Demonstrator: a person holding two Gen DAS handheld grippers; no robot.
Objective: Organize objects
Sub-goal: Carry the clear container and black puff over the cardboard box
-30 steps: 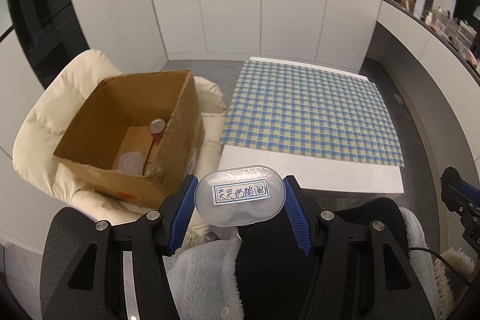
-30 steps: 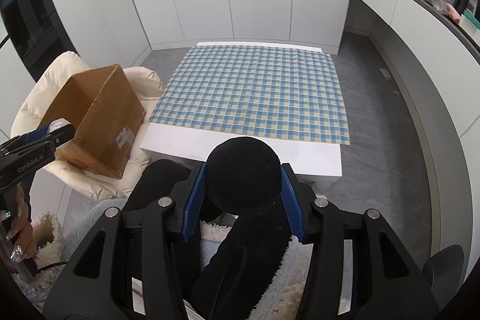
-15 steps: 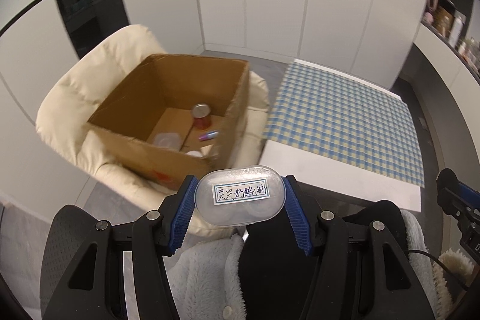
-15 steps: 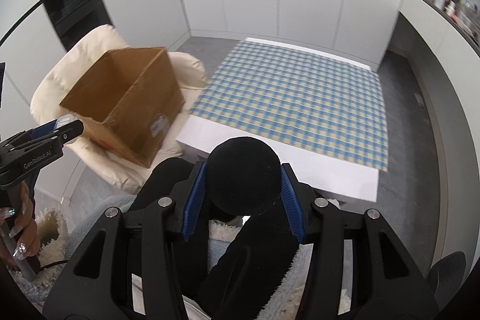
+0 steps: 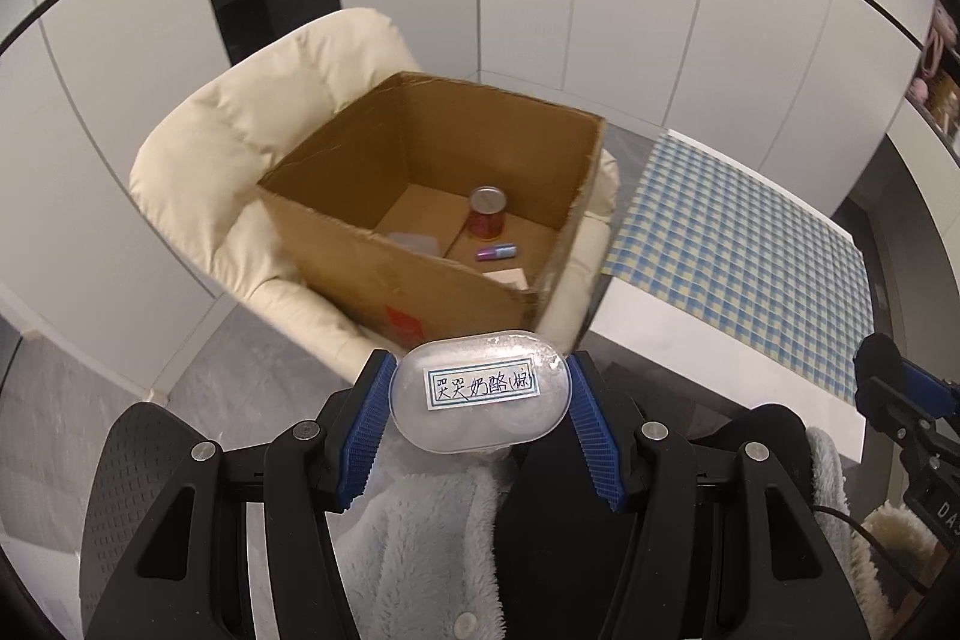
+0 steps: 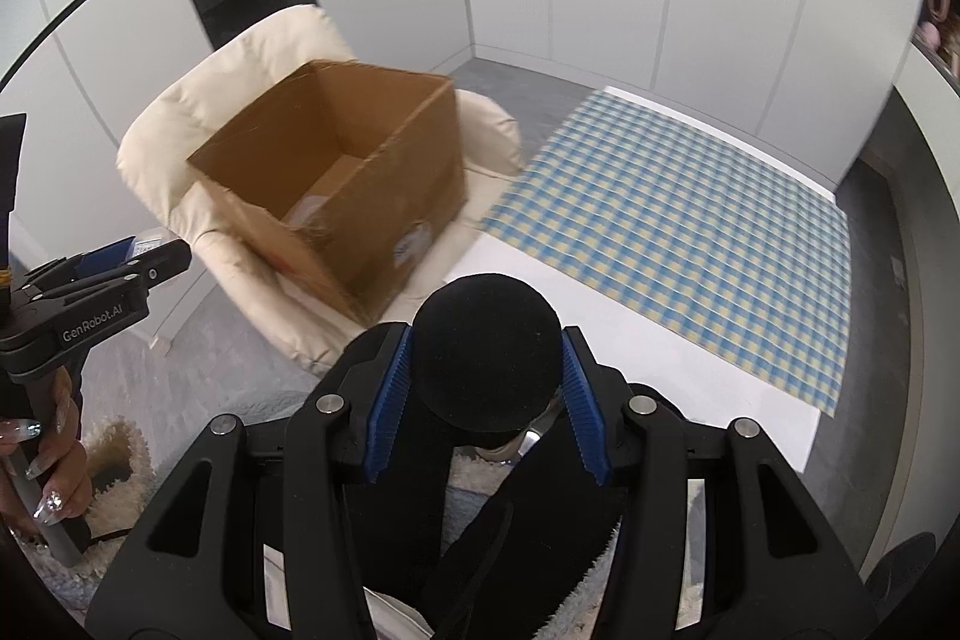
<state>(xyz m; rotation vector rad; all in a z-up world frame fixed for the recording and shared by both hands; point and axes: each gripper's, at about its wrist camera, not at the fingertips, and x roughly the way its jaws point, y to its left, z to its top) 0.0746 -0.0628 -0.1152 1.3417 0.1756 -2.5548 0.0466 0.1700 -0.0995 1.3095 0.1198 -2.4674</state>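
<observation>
On the left a cream armchair (image 5: 252, 148) carries an open cardboard box (image 5: 420, 196), and inside it a red can (image 5: 487, 213) stands upright beside a small purple tube (image 5: 495, 253) and a pale plastic piece, too dim to name. Nearer the camera the left gripper (image 5: 478, 403) has its blue pads pressed on the two ends of a clear oval container (image 5: 478, 400) with a handwritten label, held in the air short of the box's near wall. To the right lies a white table (image 6: 660, 370) under a blue and yellow checked cloth (image 6: 690, 220), with nothing on it. The right gripper (image 6: 486, 376) is clamped tight on a black foam ball (image 6: 486, 364), also in the air, just this side of the box. Likely both things are bound for the box. The smooth container could slip or twist out of the pads, since they grip only its rounded ends; let go too early, either thing would hit the box's rim or the chair; and the two grippers, heading for one opening, could knock together
</observation>
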